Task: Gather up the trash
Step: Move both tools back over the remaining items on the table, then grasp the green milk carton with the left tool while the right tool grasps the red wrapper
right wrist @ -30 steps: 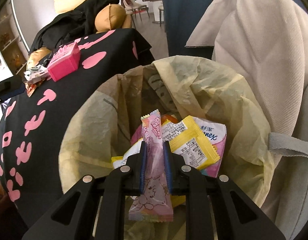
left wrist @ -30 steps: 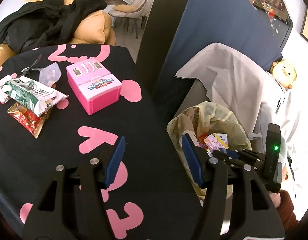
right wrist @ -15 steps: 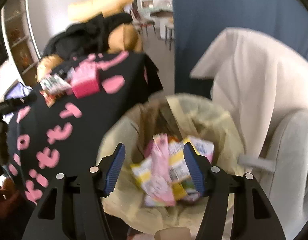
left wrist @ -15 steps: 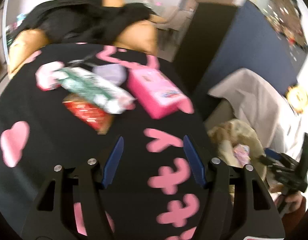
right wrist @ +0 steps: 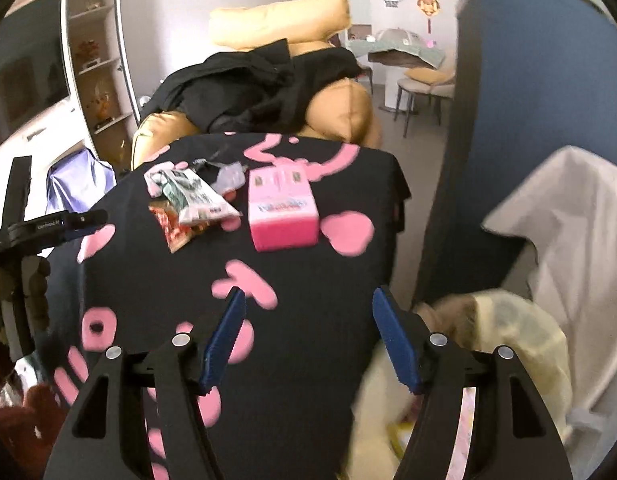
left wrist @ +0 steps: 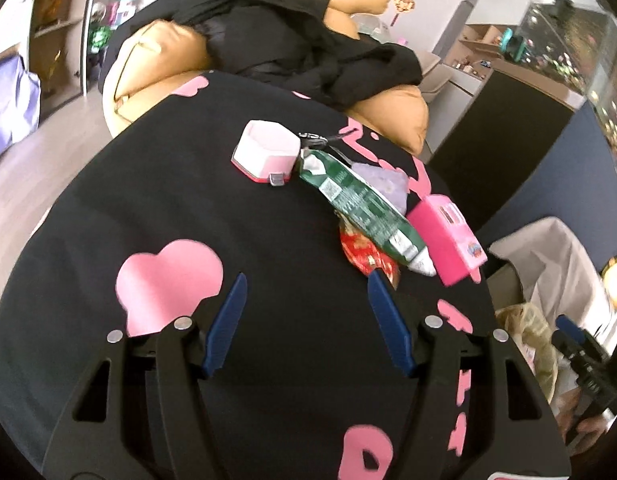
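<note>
A green and white snack wrapper (left wrist: 360, 204) lies across a red wrapper (left wrist: 364, 254) on the black table with pink shapes (left wrist: 228, 216). Both show in the right wrist view, the green wrapper (right wrist: 194, 196) and the red wrapper (right wrist: 172, 230). My left gripper (left wrist: 306, 286) is open and empty, just short of the red wrapper. My right gripper (right wrist: 308, 302) is open and empty over the table's near edge. The yellowish trash bag (right wrist: 504, 344) with wrappers inside sits at the lower right, also in the left wrist view (left wrist: 528, 336).
A pink toy box (left wrist: 448, 236) stands right of the wrappers, also in the right wrist view (right wrist: 282, 208). A white and pink hexagonal box (left wrist: 266, 152) and a pale purple piece (left wrist: 382, 178) lie behind. Orange cushions with black clothing (left wrist: 308, 48) lie beyond the table. A grey covered chair (right wrist: 568, 232) is right.
My right gripper opened and dropped the pink wrapper into the bag, then swung left toward the table. My left gripper swung left from the bag to face the wrappers.
</note>
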`<state>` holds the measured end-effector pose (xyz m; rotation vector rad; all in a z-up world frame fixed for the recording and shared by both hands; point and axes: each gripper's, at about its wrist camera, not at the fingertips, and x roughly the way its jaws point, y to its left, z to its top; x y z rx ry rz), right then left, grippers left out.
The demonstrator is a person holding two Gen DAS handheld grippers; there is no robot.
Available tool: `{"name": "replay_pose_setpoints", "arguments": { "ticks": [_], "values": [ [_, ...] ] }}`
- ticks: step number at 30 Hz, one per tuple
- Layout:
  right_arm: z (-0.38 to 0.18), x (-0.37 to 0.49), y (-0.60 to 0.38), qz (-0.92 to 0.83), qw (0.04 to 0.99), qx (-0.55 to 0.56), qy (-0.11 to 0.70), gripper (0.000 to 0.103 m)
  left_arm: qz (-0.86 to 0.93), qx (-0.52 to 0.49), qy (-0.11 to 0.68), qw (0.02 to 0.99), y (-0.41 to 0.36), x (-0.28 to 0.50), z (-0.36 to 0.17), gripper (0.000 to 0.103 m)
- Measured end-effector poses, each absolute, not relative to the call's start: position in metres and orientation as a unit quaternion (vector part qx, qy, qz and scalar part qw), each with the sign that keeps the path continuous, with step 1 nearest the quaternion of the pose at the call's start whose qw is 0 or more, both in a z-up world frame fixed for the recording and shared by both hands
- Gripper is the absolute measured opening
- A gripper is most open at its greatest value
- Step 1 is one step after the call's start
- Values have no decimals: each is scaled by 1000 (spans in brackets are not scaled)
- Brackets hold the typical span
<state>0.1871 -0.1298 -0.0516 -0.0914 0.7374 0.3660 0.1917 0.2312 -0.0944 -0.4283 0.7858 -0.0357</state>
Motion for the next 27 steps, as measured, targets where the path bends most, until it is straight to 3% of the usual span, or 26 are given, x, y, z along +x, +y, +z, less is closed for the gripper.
{"name": "replay_pose_setpoints", "arguments": {
  "ticks": [6, 19, 21, 27],
  "values": [
    [-50, 237, -103, 125, 928, -80, 341, 63, -28, -248, 384, 889, 208, 247, -88, 60],
    [-71, 305, -110, 125, 914, -40, 383, 63, 40, -246, 438, 864, 174, 339, -124, 60],
    [-74, 306, -108, 135, 911, -30, 389, 63, 23, -234, 436, 869, 174, 340, -123, 45],
    [-70, 304, -78, 168, 909, -51, 378, 63, -43, -210, 420, 882, 191, 311, -100, 33]
  ]
}}
